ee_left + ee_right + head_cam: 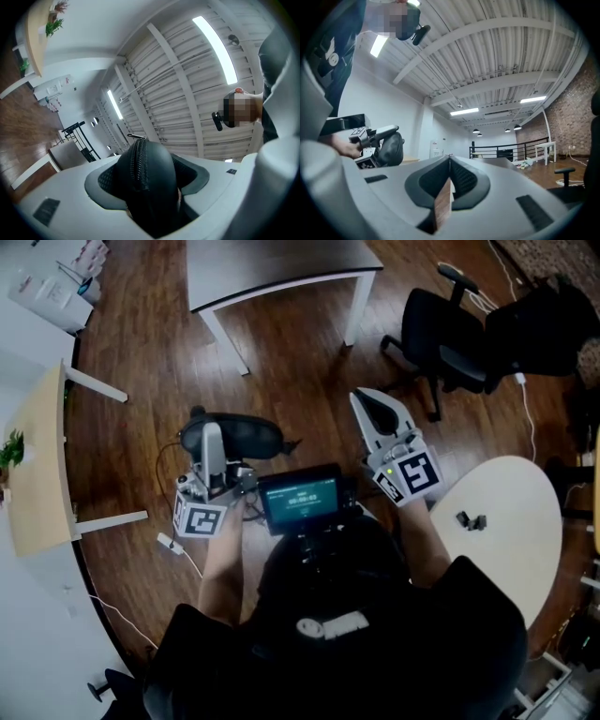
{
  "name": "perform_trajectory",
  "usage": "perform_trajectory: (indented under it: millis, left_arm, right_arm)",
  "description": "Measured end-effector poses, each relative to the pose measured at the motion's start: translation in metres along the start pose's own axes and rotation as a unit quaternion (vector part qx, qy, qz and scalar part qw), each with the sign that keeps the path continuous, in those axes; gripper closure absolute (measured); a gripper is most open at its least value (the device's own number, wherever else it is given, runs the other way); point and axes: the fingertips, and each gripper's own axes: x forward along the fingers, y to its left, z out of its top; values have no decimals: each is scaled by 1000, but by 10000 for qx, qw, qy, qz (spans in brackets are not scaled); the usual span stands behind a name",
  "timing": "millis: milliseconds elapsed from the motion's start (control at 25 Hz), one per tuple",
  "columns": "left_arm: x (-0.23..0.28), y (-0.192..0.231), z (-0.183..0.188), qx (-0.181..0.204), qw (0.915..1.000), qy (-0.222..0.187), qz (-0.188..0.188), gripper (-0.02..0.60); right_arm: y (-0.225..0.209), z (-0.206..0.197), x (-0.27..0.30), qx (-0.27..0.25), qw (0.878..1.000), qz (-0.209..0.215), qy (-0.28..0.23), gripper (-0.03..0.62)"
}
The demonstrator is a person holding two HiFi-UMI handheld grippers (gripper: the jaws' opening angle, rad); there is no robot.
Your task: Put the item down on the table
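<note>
A black oval zippered case sits between the jaws of my left gripper, held up in the air over the wooden floor. In the left gripper view the case fills the gap between the jaws, and the left gripper is shut on it, zip facing the camera. My right gripper is shut with nothing in it, pointing forward beside the left one. In the right gripper view its jaws meet, and the case shows at the left in the other gripper.
A round white table stands at the right with a small black object on it. A grey table is ahead, a pale wooden table at the left, and a black office chair at the upper right. Cables lie on the floor.
</note>
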Motion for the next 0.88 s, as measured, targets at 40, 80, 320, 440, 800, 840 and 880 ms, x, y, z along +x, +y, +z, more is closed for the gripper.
perform_trajectory:
  millis: [40,80,320,440,800,840,880]
  left_arm:
    - [9,2,-6,4,10000,16,-9,298]
    - [18,4,-12,8,10000,36,-13,298]
    - [64,13,-46,33,10000,74,-23,298]
    - [84,12,-62,123,9999,95,-51,298]
    - [115,19,-77,209,9997,99,-39,298]
    - [116,22,-78,210,9997,114,-28,298]
    - [117,25,-79,212,9997,137,-16,298]
  right_arm:
    - [-9,0,3,19,10000,-8,-18,583]
    - [-18,1,6,29,10000,-3,-30,583]
    - [-68,0,18,61,9999,63,-60,583]
    - [-93,-3,19,140,9998,140,-49,583]
    - [-124,-3,35,118,9994,264,-192,583]
    - [-125,-3,37,122,9994,262,-198,583]
    - [-126,-3,39,140,9993,253,-217,583]
